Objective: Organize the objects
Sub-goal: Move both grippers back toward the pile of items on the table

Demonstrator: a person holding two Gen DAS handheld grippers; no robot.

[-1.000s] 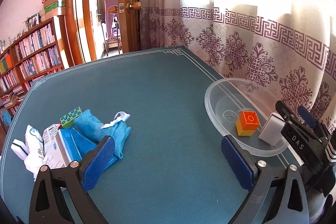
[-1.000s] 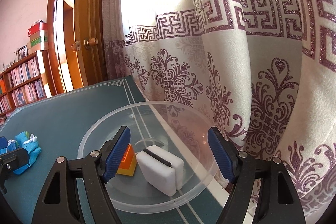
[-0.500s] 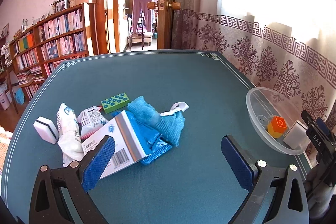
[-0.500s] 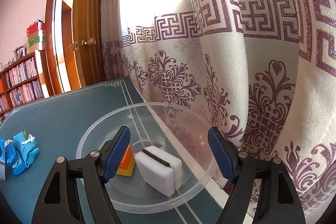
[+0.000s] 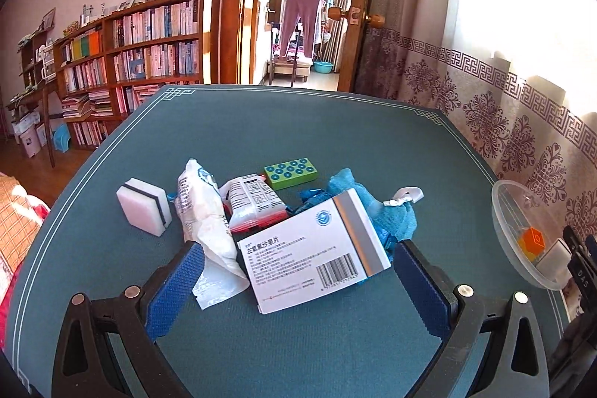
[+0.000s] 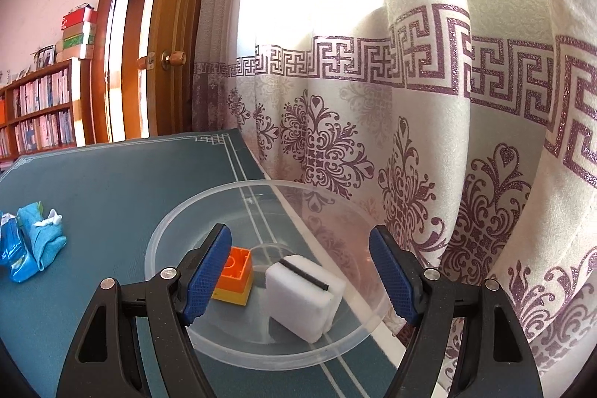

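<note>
Teal table mat (image 5: 298,137) with white border lines, bookshelf (image 5: 130,73) and open wooden door (image 6: 175,36) behind, patterned curtain (image 6: 410,137) along the right edge. Heaped mid-mat: white medicine box (image 5: 317,260) with blue logo, grey stripe and barcode, lying tilted on top of a blue cloth (image 5: 377,207) and blue packet, touching a crumpled white bag (image 5: 203,211) on its left. Just behind, a white printed sachet (image 5: 253,200) and a green studded block (image 5: 291,173); off to the left and apart, a white sponge (image 5: 143,211) with a dark band. Left gripper (image 5: 298,282) low over the mat, blue pads spread wide on either side of the box's near end, gripping nothing. At the curtain edge, a clear plastic bowl (image 6: 261,286) holding an orange block (image 6: 235,271) on a yellow base and a second white sponge (image 6: 304,297), side by side, possibly touching. Right gripper (image 6: 298,278) just above the bowl's near rim, pads wide apart and empty, left pad hiding part of the orange block.
</note>
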